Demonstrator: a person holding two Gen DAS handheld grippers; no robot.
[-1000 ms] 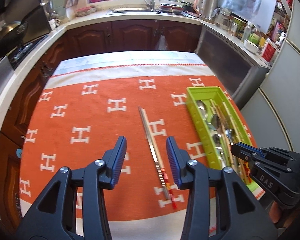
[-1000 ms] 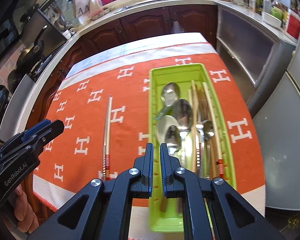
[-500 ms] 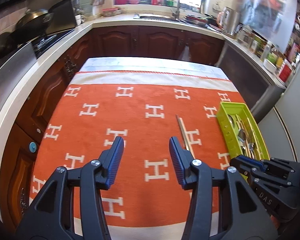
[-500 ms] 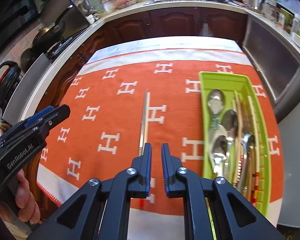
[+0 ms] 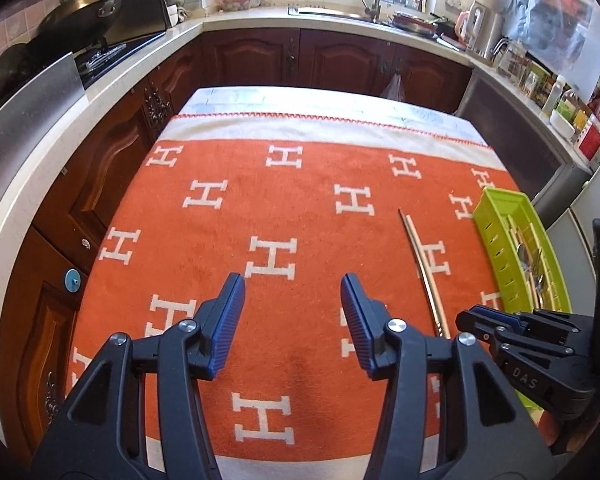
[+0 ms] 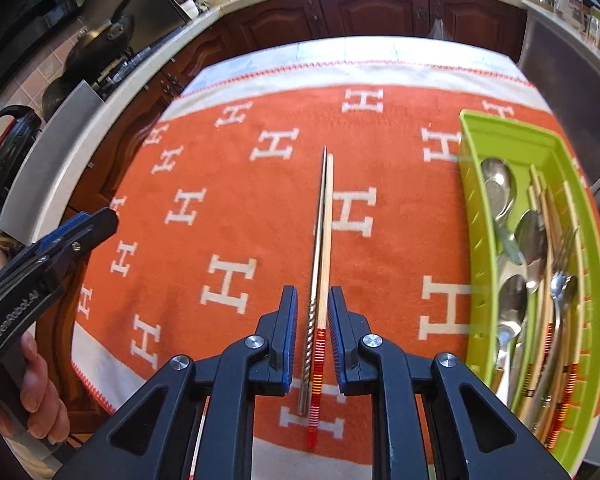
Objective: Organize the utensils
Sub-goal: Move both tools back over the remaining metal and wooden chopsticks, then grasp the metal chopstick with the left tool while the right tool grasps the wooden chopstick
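Two chopsticks lie side by side on the orange H-patterned cloth (image 6: 228,280), a metal chopstick (image 6: 319,240) and a wooden chopstick (image 6: 329,240) with a red-striped end. My right gripper (image 6: 313,300) hangs over their near ends, its jaws a narrow gap apart. The pair runs between the pads, which do not press on it. To the right stands the green utensil tray (image 6: 470,208) with spoons (image 6: 498,188), a fork and more chopsticks. My left gripper (image 5: 292,284) is open over bare cloth, left of the chopsticks (image 5: 422,268), with nothing between its fingers.
The cloth covers a table with dark cabinets and a pale counter (image 5: 32,184) around it. A stove with pans (image 5: 72,20) is at the left, a sink (image 5: 332,10) at the back. The tray (image 5: 496,240) sits close to the table's right edge.
My right gripper moved left from above the tray to over the chopsticks, and its jaws parted slightly. My left gripper moved left, off the chopsticks, and opened a little wider.
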